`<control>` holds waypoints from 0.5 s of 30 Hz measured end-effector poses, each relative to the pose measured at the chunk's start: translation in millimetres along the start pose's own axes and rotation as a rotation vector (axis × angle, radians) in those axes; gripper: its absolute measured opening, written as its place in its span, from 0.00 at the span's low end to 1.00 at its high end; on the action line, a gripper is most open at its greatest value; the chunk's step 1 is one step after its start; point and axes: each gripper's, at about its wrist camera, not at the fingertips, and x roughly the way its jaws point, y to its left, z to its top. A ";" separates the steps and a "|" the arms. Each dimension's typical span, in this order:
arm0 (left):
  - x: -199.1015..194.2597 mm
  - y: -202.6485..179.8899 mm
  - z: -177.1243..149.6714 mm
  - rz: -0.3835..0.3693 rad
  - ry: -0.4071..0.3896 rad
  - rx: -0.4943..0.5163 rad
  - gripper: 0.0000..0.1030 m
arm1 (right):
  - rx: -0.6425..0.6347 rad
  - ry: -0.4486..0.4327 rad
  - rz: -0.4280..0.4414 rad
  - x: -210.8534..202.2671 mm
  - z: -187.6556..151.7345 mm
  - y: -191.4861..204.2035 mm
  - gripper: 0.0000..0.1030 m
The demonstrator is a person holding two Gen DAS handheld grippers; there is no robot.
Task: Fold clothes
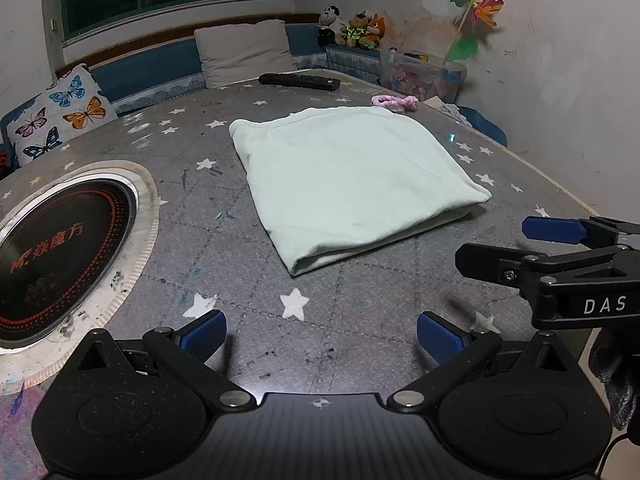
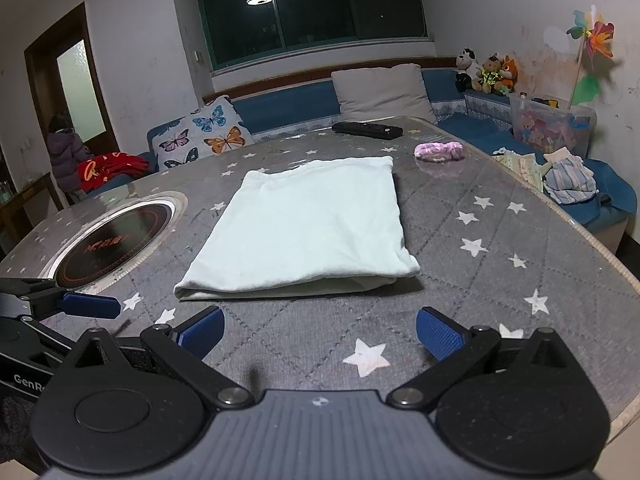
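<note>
Pale green cloth [image 2: 304,224], one garment folded to a flat rectangle, lies mid-tabletop [image 2: 480,240], its doubled fold toward the near edge, likely set square for another fold. Two tools hover at that edge: left hand-held gripper [image 1: 322,338] and right hand-held gripper [image 2: 320,334], both spread wide, holding nothing.
</note>
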 end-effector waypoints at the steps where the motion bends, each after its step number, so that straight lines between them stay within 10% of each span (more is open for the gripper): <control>1: 0.2 0.0 0.1 0.000 0.000 -0.001 1.00 | 0.000 0.001 -0.001 0.3 0.0 -0.1 1.00; 15: 1.4 -0.1 1.4 -0.003 0.001 -0.005 1.00 | -0.002 0.006 -0.001 3.8 0.9 1.5 1.00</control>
